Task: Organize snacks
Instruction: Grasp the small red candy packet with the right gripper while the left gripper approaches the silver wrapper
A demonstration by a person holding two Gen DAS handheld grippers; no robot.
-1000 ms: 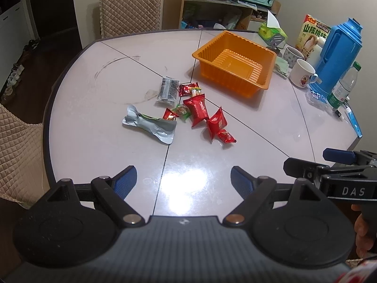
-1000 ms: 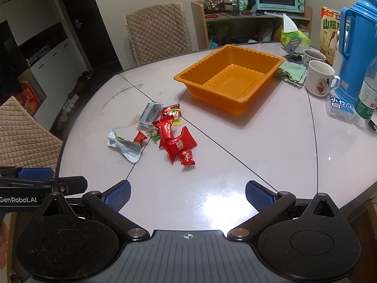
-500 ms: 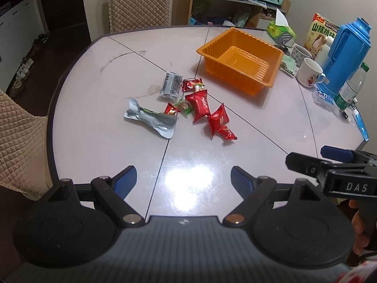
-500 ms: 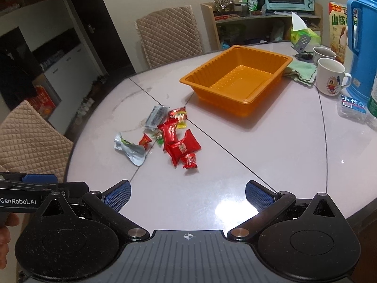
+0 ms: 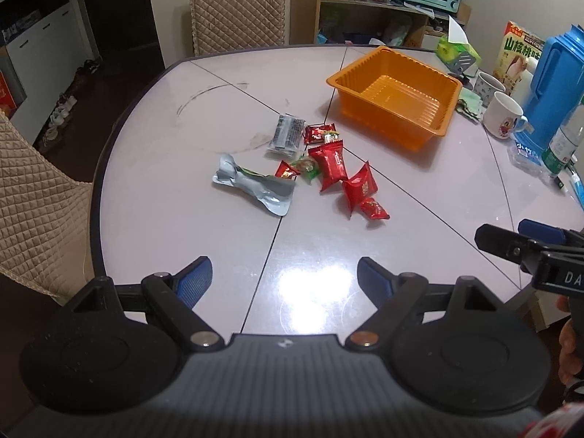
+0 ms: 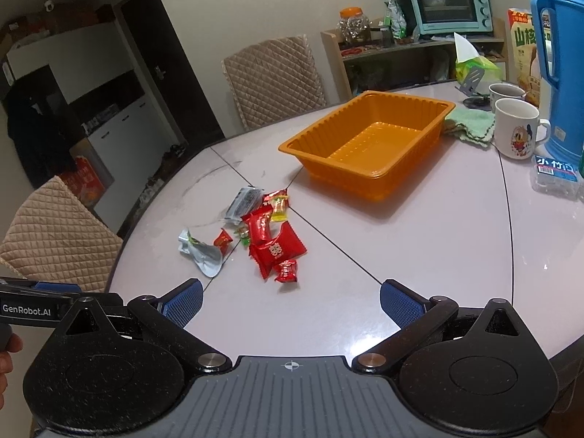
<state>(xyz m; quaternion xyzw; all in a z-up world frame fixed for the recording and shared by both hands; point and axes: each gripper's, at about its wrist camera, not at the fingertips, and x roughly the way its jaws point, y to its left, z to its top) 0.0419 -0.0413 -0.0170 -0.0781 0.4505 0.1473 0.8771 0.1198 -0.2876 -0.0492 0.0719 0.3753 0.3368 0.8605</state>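
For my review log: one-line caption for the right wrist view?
Open right gripper faces scattered snack packets on the table, empty orange tray beyond.

Black left claw (image 5: 284, 277) with blue ribbed pads (image 5: 193, 279), brass screws.

Red snack packets (image 5: 330, 168) clustered on table — orange tray (image 5: 396, 95) just beyond, empty.

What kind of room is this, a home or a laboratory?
Most likely a home dining room: a round table with quilted-cover chairs, a toaster oven on a cluttered shelf, and mugs beside a blue thermos.
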